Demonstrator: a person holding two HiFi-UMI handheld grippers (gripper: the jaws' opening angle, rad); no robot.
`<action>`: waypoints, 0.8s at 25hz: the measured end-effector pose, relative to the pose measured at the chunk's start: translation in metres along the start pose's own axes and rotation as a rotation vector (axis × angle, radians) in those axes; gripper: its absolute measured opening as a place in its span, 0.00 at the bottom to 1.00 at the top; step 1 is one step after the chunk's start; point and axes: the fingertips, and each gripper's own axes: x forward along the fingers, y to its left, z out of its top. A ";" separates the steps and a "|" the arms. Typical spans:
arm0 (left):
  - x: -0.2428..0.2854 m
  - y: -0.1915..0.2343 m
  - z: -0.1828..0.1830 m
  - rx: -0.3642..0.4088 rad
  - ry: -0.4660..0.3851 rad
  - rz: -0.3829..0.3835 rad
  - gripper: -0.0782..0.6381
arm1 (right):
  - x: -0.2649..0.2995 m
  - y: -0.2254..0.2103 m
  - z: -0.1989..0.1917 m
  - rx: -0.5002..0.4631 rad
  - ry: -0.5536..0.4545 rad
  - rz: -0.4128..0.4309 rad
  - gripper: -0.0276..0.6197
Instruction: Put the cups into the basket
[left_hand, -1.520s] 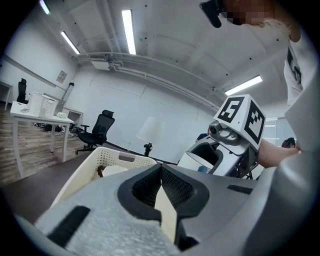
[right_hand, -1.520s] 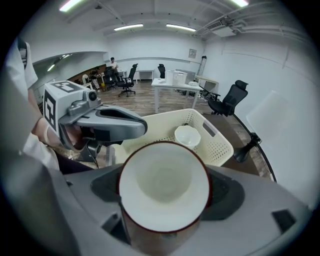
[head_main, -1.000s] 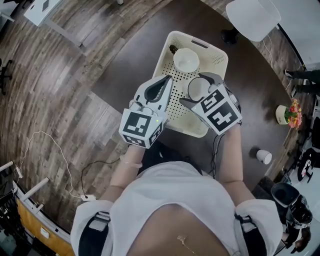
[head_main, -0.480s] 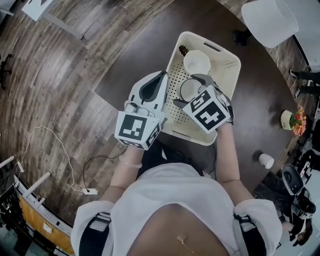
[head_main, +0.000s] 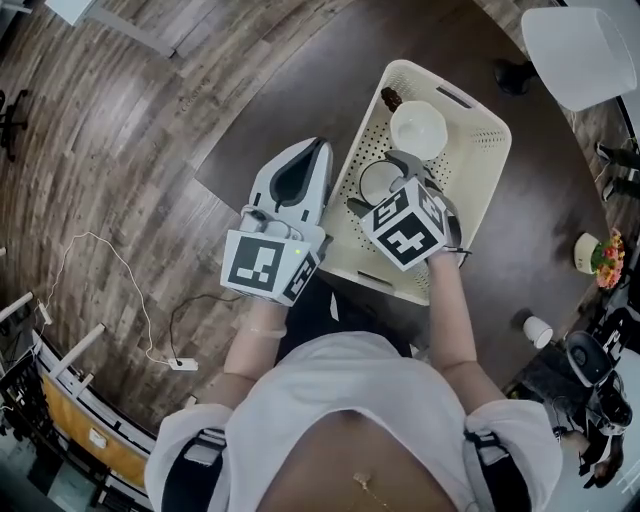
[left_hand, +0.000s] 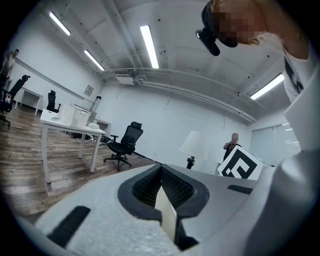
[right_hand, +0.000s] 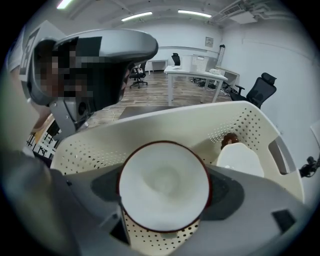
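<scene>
A cream perforated basket (head_main: 478, 150) stands on the dark round table. My right gripper (head_main: 378, 182) is shut on a white cup with a dark red rim (head_main: 376, 180) and holds it over the basket's left half. In the right gripper view the cup (right_hand: 164, 185) sits mouth-up between the jaws of the right gripper (right_hand: 165, 191), above the basket floor (right_hand: 165, 240). A second white cup (head_main: 418, 127) (right_hand: 240, 159) lies in the basket's far part. My left gripper (head_main: 316, 150) (left_hand: 165, 200) hovers just left of the basket, shut and empty.
A small brown thing (head_main: 391, 98) lies at the basket's far corner. Another white cup (head_main: 538, 330) stands on the table at the right, near a small flower pot (head_main: 600, 250). A white chair (head_main: 585, 45) is beyond the table. A cable (head_main: 150, 330) runs over the wood floor.
The right gripper has carried the cup leftward over the basket, closer to the cup lying there. The left gripper has drawn off the basket's left edge.
</scene>
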 end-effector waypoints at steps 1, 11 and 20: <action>-0.001 0.003 0.000 -0.003 -0.003 0.010 0.12 | 0.003 0.002 0.000 0.002 -0.001 0.004 0.70; -0.007 0.011 0.000 -0.013 -0.019 0.018 0.12 | 0.022 0.004 -0.010 -0.013 0.027 0.002 0.70; -0.008 0.006 -0.009 0.147 0.025 0.013 0.12 | 0.035 0.008 -0.003 -0.020 0.006 0.037 0.70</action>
